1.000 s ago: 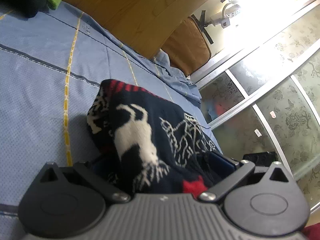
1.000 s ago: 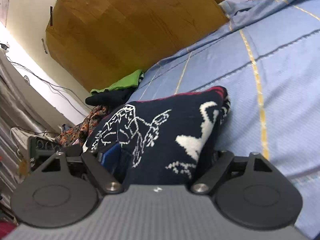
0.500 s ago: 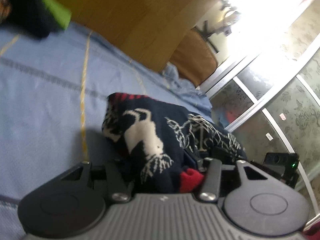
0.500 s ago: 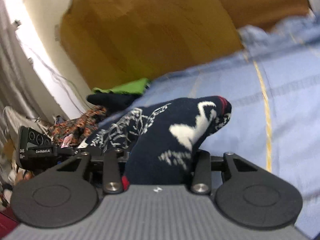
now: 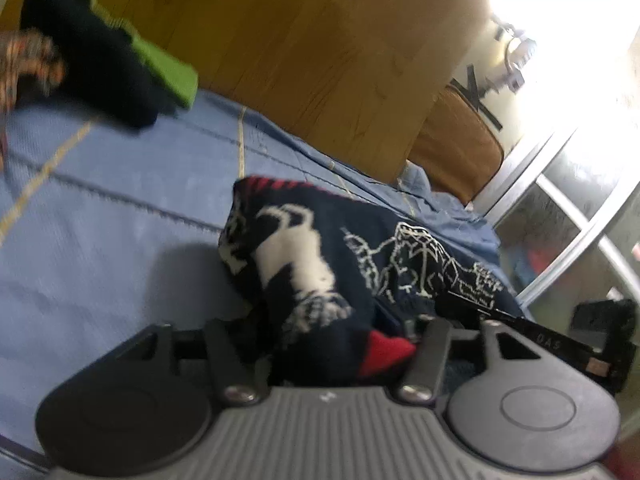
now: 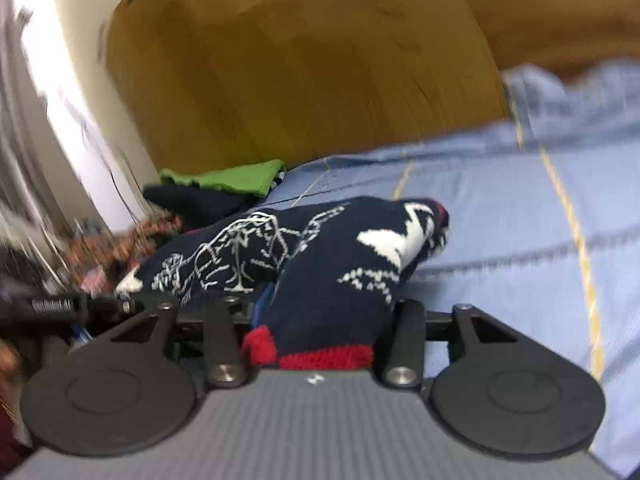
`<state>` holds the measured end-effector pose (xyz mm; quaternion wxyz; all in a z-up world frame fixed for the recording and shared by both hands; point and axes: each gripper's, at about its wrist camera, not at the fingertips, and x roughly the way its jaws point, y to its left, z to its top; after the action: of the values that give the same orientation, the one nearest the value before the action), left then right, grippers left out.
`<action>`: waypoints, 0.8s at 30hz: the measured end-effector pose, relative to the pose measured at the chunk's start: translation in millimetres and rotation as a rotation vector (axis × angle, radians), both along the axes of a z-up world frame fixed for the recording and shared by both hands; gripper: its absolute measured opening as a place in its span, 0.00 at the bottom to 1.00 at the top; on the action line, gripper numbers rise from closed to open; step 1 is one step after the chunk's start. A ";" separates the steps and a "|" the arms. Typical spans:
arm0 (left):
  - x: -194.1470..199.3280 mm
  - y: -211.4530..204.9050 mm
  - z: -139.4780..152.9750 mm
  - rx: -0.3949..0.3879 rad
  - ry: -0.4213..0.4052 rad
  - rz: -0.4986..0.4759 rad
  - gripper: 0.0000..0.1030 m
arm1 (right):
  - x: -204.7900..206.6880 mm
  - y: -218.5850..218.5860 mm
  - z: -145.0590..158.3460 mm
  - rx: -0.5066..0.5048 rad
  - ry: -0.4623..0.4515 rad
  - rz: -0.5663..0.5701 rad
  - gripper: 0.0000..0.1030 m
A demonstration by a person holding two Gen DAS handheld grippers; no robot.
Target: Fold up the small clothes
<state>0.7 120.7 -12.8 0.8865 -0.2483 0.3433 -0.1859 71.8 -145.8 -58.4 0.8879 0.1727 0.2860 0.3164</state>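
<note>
Pile of clothes (image 5: 100,64): upper left of the left wrist view, a dark garment over a green one with a patterned piece at the frame edge, lying against the wooden headboard (image 5: 320,40). It sits well apart from the work, probably to keep it from mixing with the piece in hand.

Bedsheet (image 5: 100,240): blue with yellow and dark stripes, filling the left and middle of that view. Its flat, open stretch serves as the folding surface.

Sock (image 5: 320,264): centre of the left wrist view, dark navy knit with white figures and red trim. It appears to be bunched or doubled over, its far end resting on the sheet; blur makes it hard to tell whether this is one sock or a pair.

Left gripper (image 5: 332,344): bottom centre of its view, fingers drawn in narrow on the sock's near end by the red patch. The clamp lets that end be lifted and carried.

Right gripper (image 6: 320,324): bottom centre of the right wrist view, fingers likewise pinched in on the sock at its red cuff. Holding both sides keeps the knit from sagging or unrolling.

Other gripper in each view: the right one shows at lower right of the left view, the left one at lower left of the right view, so the two grips sit just beside each other.
</note>
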 end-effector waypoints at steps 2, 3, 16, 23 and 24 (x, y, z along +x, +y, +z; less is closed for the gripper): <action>1.1 1.6 -5.1 -0.035 -0.003 -0.004 0.67 | 8.9 -11.3 -4.7 0.078 0.062 -0.003 0.57; 1.7 3.4 -6.2 -0.047 -0.002 -0.011 0.71 | 12.1 -15.3 -7.4 0.104 0.092 -0.011 0.60; 2.2 -4.5 -6.9 -0.055 -0.034 -0.098 1.00 | 11.7 -20.9 -10.6 0.178 0.113 0.004 0.67; 1.3 -1.2 -7.3 -0.079 -0.033 -0.098 1.00 | 10.7 -18.7 -8.6 0.153 0.104 0.015 0.68; 1.6 -1.2 -7.3 -0.080 -0.034 -0.098 1.00 | 10.4 -18.4 -8.5 0.150 0.103 0.016 0.69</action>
<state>2.3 119.5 -20.1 0.8714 -0.2632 0.3322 -0.2470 82.1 -164.2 -66.9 0.8541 0.2524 0.3080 0.3346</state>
